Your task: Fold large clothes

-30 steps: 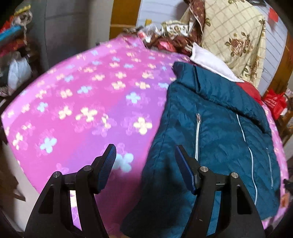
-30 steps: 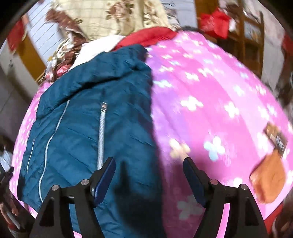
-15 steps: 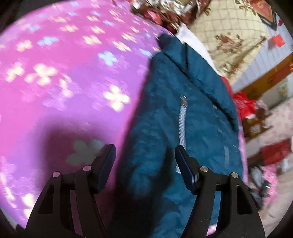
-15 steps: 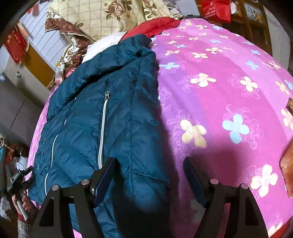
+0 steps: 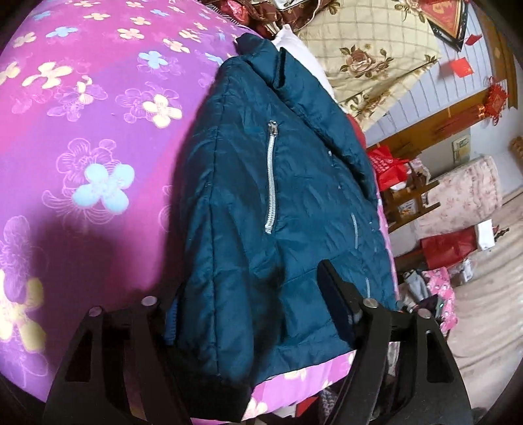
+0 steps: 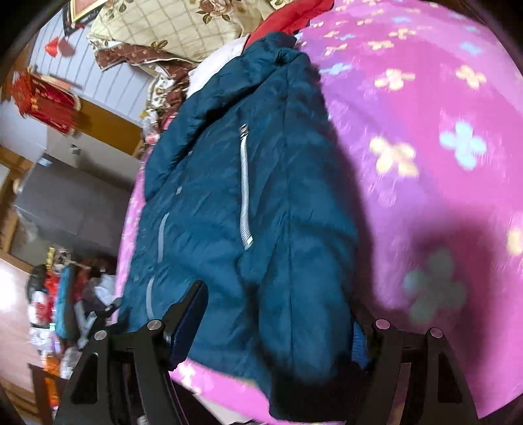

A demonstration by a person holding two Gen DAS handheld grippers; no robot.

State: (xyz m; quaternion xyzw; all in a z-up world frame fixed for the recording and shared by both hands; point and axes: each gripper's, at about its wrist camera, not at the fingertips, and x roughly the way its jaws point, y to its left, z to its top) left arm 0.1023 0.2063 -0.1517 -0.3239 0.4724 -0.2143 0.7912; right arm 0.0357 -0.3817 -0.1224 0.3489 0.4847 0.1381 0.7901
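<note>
The left tool [image 5: 253, 315] is spread wide, its two fingers straddling the near hem of a dark teal quilted jacket [image 5: 271, 196]; the fabric sits between the fingers without being pinched, and the left finger [image 5: 170, 314] is partly hidden behind the jacket's folded edge. The right tool [image 6: 278, 322] is likewise released, its fingers set on either side of the jacket's lower corner, where a dark ribbed cuff [image 6: 304, 399] hangs at the bed's edge. The jacket lies folded lengthwise on a bed covered by a magenta sheet [image 5: 81, 130] printed with yellow and pale blue flowers. A silver zipper [image 5: 271, 176] runs along its upper face, and its collar points away from the cameras toward the head of the bed. Beyond the collar sit a white pillow [image 5: 300, 49], a red cloth [image 6: 284, 19] and a cream checked quilt with brown roses [image 5: 366, 42]. To the side of the bed, the left wrist view shows red bags [image 5: 447, 248] and other clutter on the floor.
</note>
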